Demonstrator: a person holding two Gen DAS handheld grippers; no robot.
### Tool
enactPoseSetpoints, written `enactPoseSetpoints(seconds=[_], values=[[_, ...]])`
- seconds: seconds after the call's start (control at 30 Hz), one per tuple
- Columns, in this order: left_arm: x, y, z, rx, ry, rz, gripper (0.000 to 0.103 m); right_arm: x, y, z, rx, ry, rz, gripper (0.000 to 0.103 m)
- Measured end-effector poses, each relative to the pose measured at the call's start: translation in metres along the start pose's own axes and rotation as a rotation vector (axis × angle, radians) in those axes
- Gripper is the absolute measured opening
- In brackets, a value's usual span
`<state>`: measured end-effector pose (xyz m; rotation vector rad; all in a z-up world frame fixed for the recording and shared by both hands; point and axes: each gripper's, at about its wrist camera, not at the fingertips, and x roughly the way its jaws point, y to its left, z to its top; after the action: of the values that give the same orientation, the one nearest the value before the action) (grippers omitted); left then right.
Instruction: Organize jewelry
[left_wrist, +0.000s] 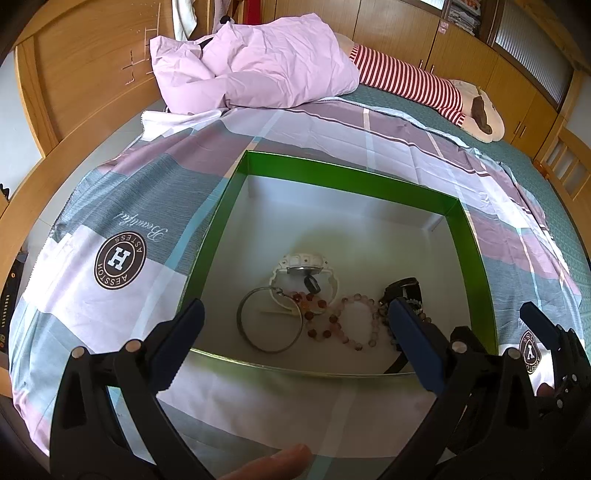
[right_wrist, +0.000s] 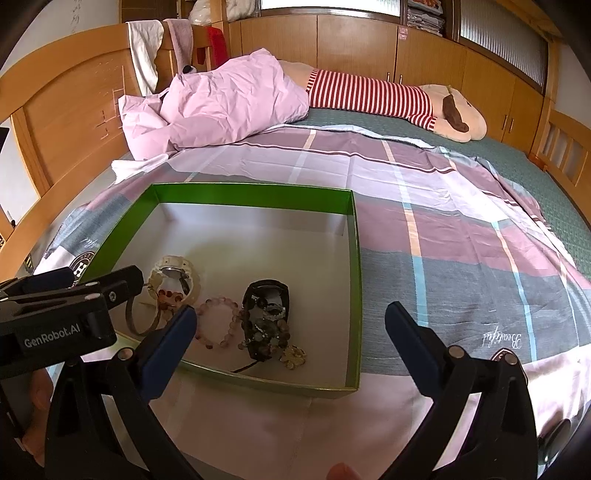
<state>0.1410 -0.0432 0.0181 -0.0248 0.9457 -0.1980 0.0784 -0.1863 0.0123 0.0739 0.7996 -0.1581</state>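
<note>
Jewelry piled in a green box (right_wrist: 354, 236) on the bed.
Watches (left_wrist: 303, 269) and bead bracelets (right_wrist: 218, 321) lie near the box's front wall; left gripper (left_wrist: 295, 325) and right gripper (right_wrist: 291, 325) hover there, jaws spread, holding nothing.

left wrist cam: sits low and close over the green box (left_wrist: 354, 177), looking toward the headboard | right wrist cam: a bit further back and to the right, same heading | shared: box, plaid bed cover (right_wrist: 461, 221), pink duvet (left_wrist: 258, 62), striped plush (right_wrist: 369, 92)
</note>
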Motion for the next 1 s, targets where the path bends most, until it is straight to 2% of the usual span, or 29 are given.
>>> enactPoseSetpoints(seconds=[1.0], values=[[0.0013,0.0008,-0.0007,0.003,-0.001,0.014,0.099,0.0027,0.0015,-0.0016,0.002,0.001,0.004,0.1]])
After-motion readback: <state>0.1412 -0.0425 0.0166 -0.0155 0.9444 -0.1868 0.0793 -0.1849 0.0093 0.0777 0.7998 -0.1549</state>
